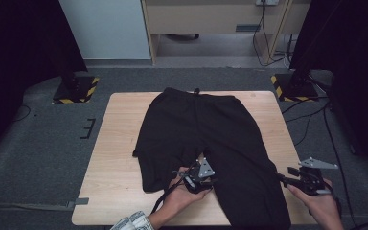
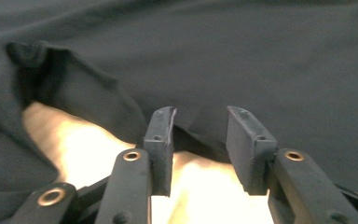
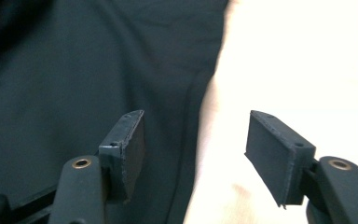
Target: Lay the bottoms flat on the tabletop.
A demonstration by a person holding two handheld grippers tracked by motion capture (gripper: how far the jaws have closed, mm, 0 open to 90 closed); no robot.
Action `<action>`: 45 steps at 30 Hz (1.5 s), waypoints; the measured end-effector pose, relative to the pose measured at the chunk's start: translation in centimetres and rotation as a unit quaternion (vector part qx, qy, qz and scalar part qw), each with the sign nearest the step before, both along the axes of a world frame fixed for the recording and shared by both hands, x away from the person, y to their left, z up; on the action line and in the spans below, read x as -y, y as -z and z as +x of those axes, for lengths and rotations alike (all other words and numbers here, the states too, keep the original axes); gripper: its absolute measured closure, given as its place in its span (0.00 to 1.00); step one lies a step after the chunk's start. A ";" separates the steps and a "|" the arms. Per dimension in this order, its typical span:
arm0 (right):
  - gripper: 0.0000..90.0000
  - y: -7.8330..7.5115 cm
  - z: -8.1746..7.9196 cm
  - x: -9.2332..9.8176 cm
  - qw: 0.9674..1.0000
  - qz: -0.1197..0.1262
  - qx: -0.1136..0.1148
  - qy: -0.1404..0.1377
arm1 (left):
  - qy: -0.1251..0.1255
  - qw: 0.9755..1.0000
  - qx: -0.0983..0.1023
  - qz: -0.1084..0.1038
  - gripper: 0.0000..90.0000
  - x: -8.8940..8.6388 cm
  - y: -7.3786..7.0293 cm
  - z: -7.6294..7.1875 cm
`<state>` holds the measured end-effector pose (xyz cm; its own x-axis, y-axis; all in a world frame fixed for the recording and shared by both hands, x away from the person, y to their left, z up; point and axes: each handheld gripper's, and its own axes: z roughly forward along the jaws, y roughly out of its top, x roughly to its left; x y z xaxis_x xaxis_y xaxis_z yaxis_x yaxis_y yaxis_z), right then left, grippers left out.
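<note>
The wooden surface point(image 1: 120, 143) sits square in the high view, and spread over the middle of it is a pair of black trousers point(image 1: 196, 129), waistband up at the far edge, legs running down toward the near edge. The leg on the left ends short of the near edge, its hem folded or bunched; the leg on the right runs long, all the way down to the near edge by the near right corner.

Now the hands. The left tongs point(image 1: 197, 178) sit low at the gap between the two legs, close to the near edge, a patterned sleeve point(image 1: 134, 223) coming in from below. In the left gripper view, the left tongs point(image 2: 199, 140) stand parted, released, with a fold of the black cloth's edge lying just ahead of the tips and bare wood glowing beneath; nothing is pinched between the pads.

Over on the right, the right tongs point(image 1: 280, 176) point in at the outer edge of the long leg, near the near right corner. In the right gripper view, the right tongs point(image 3: 196, 140) gape wide, released, straddling the trouser seam: one pad over black cloth, the other over bare wood. No grip on anything.
</note>
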<state>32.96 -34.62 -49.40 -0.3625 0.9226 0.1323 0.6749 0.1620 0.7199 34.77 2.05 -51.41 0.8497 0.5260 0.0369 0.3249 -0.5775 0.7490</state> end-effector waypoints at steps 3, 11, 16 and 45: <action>0.45 0.9 1.9 -0.7 1.000 -0.005 -0.013 0.004 | -0.020 1.000 0.001 -0.007 0.63 -0.1 0.2 0.8; 0.54 1.4 6.2 -2.2 1.000 0.002 -0.015 0.001 | -0.014 1.000 -0.019 0.015 0.76 0.4 1.3 1.6; 0.55 1.7 9.1 -2.7 1.000 -0.019 -0.010 0.017 | -0.015 1.000 -0.014 0.014 0.94 0.4 1.4 1.8; 0.46 -0.3 12.0 -7.2 0.999 -0.028 0.034 -0.022 | -0.087 0.995 0.038 -0.032 0.54 -8.7 -2.6 -0.6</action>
